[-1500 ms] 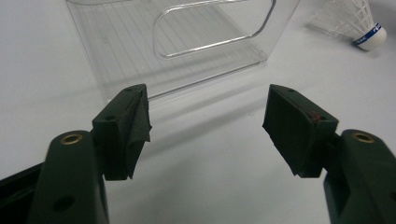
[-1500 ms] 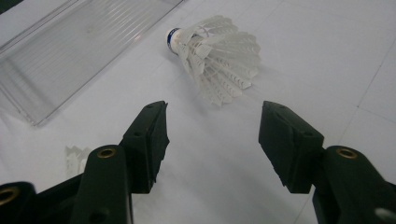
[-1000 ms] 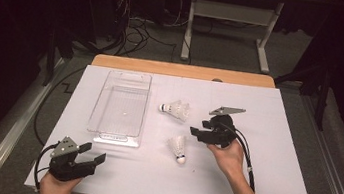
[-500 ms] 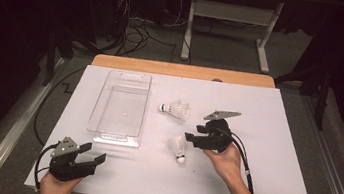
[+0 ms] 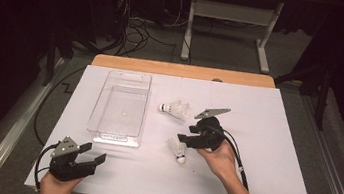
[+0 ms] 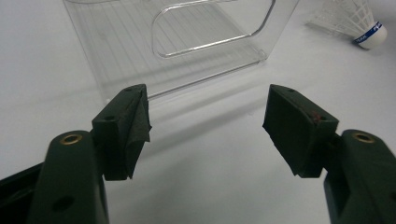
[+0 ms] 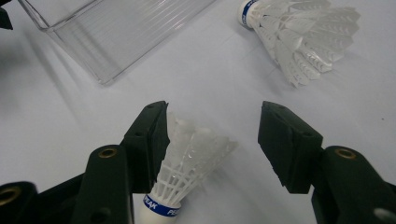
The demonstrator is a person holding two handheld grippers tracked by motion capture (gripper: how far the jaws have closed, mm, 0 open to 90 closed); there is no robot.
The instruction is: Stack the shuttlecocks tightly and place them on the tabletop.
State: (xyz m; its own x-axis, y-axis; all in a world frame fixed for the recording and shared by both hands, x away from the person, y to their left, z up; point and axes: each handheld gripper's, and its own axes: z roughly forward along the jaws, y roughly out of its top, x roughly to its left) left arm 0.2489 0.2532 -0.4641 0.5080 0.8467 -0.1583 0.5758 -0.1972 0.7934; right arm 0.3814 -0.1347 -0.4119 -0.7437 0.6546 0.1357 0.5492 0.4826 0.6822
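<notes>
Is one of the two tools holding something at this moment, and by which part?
Nothing is held. The right tool stands open around the near shuttlecock; one jaw is at its feathers, the other apart. The left tool is open on bare table.

The near shuttlecock [image 7: 187,172] bears partly readable blue-band lettering, roughly "PEAK".

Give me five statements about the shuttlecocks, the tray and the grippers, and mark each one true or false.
1. Two shuttlecocks lie on the table. True: the near shuttlecock and the far shuttlecock.
2. The clear tray holds a shuttlecock. False: nothing lies in it.
3. The near shuttlecock lies between the right gripper fingers. True.
4. Those fingers are clamped on it. False: one finger stands apart from it.
5. The left gripper holds the tray. False: it is open, short of it.
</notes>
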